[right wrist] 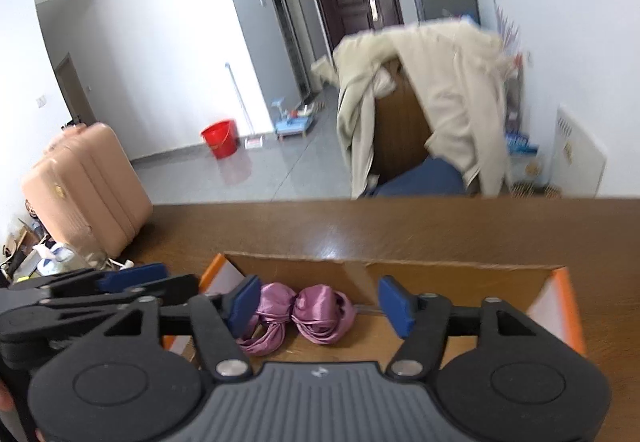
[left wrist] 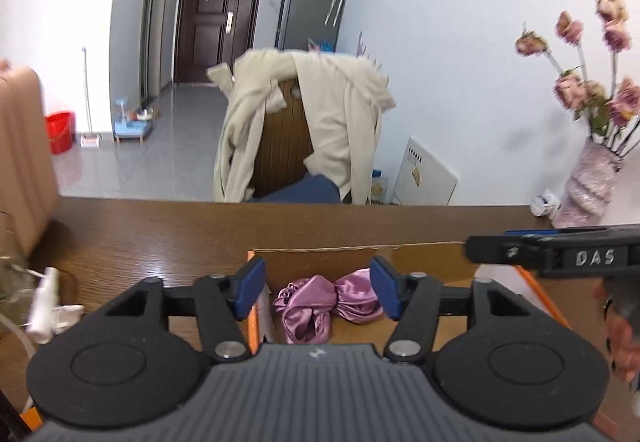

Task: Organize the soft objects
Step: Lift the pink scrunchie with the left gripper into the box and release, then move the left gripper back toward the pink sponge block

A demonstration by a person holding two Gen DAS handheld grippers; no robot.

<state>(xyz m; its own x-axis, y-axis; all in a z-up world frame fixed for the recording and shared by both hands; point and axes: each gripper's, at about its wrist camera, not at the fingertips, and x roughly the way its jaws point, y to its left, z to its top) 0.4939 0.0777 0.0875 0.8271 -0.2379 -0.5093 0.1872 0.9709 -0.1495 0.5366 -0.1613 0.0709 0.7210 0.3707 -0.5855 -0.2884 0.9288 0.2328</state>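
Observation:
A crumpled purple satin cloth (left wrist: 326, 302) lies inside an open cardboard box with orange edges (left wrist: 320, 262) on the brown table. My left gripper (left wrist: 319, 288) hangs just above it, open, with its blue pads apart on either side of the cloth and not touching it. In the right wrist view the same purple cloth (right wrist: 308, 310) rests on the box floor near the left wall of the box (right wrist: 460, 274). My right gripper (right wrist: 320, 306) is open over it, the pads clear of the fabric. The right gripper's body (left wrist: 560, 254) shows at the left view's right edge.
A chair draped with a beige coat (left wrist: 320, 121) stands beyond the table's far edge. A vase of dried flowers (left wrist: 588, 185) sits at the table's right end. White cables (left wrist: 48, 306) lie on the left. A pink suitcase (right wrist: 84, 185) and red bucket (right wrist: 220, 137) stand on the floor.

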